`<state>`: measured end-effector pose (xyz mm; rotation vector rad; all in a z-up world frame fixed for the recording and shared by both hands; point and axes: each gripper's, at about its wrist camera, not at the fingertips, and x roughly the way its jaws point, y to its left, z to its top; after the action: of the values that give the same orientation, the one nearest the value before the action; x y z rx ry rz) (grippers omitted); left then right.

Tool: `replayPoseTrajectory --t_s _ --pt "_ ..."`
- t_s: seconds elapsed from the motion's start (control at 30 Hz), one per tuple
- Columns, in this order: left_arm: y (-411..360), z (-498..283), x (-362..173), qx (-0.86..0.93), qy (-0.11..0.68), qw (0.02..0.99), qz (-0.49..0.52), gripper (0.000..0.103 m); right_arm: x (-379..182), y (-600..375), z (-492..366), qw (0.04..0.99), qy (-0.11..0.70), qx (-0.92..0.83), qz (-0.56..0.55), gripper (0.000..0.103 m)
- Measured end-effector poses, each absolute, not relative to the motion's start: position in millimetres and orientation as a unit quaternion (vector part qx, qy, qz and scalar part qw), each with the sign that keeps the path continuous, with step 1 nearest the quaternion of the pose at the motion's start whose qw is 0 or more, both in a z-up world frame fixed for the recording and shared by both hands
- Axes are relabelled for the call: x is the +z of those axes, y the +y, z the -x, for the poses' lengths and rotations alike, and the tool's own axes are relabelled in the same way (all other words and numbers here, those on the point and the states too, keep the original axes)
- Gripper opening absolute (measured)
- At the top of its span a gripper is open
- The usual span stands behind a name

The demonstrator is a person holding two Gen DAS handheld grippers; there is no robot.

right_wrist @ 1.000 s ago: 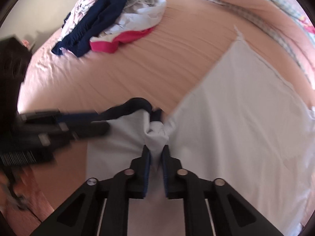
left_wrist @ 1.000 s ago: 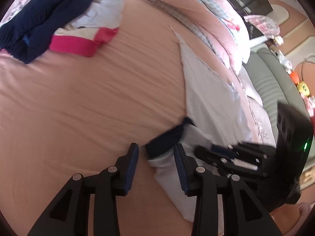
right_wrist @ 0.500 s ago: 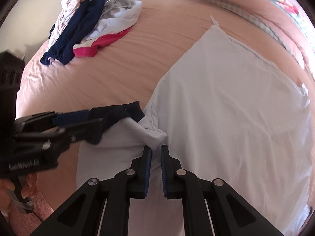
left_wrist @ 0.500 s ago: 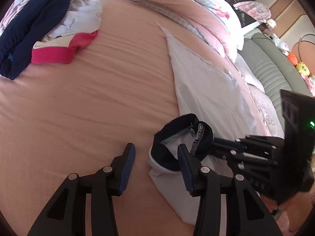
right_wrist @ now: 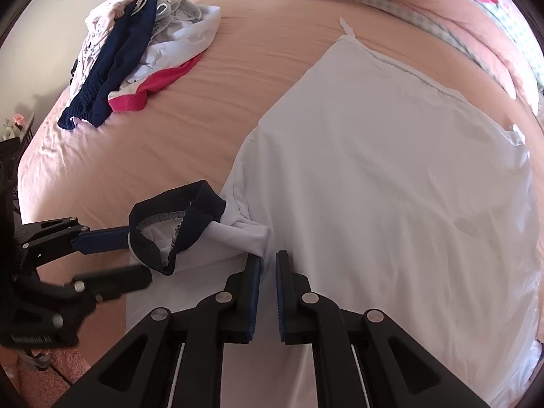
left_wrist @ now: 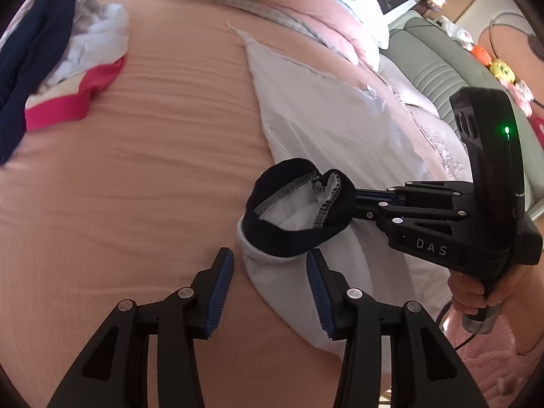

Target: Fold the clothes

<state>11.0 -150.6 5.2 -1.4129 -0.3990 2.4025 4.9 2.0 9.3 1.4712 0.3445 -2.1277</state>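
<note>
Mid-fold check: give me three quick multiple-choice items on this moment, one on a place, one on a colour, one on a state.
1. Where is the clothes pile?
A. on the white shirt
B. at the bed's far left, apart from the shirt
C. on the floor

2. The shirt's collar is:
A. red
B. navy
C. green

3. The left gripper is:
A. open
B. shut on the collar
C. out of view

Answers: 1 B, bare bed lies between pile and shirt; 2 B, a dark blue band rings the neck opening; 3 A, its fingers stand wide apart.

Bare bedsheet (right_wrist: 210, 108) between clothes pile (right_wrist: 136, 61) and white shirt (right_wrist: 391, 176).
</note>
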Motion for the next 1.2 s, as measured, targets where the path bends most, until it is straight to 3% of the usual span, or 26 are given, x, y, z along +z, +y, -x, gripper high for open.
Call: replayPoseTrajectory --t_s 0.07,0.1,0.13,0.23,0.4,0.67,0.77,1.0,1.2 --pt "-147.0 -5.4 2.6 0.851 -0.132 0.140 0.488 0.040 10.2 2.0 -5.9 0.268 0.123 -0.787 -0.541 0.006" --pt "-145.4 -5.0 4.0 0.856 -0.124 0.129 0.485 0.029 10.7 1.9 -6.4 0.271 0.120 -0.788 -0.540 0.006" --pt "-143.8 -4.5 5.3 0.860 -0.117 0.119 0.481 0.006 11.2 1.9 -6.9 0.273 0.118 -0.788 -0.539 0.006" --pt "-143.6 -7.0 11.5 0.873 -0.102 0.090 0.469 0.006 21.6 3.3 -8.3 0.281 0.092 -0.792 -0.535 0.007" --pt "-194.8 -36.9 39.9 0.890 -0.156 0.033 0.427 0.006 46.4 -8.7 -11.4 0.301 0.099 -0.804 -0.504 0.010" --pt "-217.0 -28.2 10.2 0.839 -0.168 -0.043 0.515 0.009 21.2 -71.8 -13.7 0.319 0.177 -0.770 -0.524 0.010" --pt "-229.3 -29.1 15.3 0.839 -0.211 -0.040 0.499 0.010 6.2 -84.0 -16.5 0.297 0.206 -0.768 -0.528 0.010" --pt "-222.5 -23.5 34.3 0.862 -0.215 -0.014 0.459 0.011 49.5 -103.7 -34.1 0.352 0.198 -0.781 -0.477 0.010" --pt "-217.9 -30.7 12.7 0.830 -0.213 0.020 0.514 0.011 12.1 -124.5 -7.5 0.319 0.183 -0.753 -0.545 0.010"
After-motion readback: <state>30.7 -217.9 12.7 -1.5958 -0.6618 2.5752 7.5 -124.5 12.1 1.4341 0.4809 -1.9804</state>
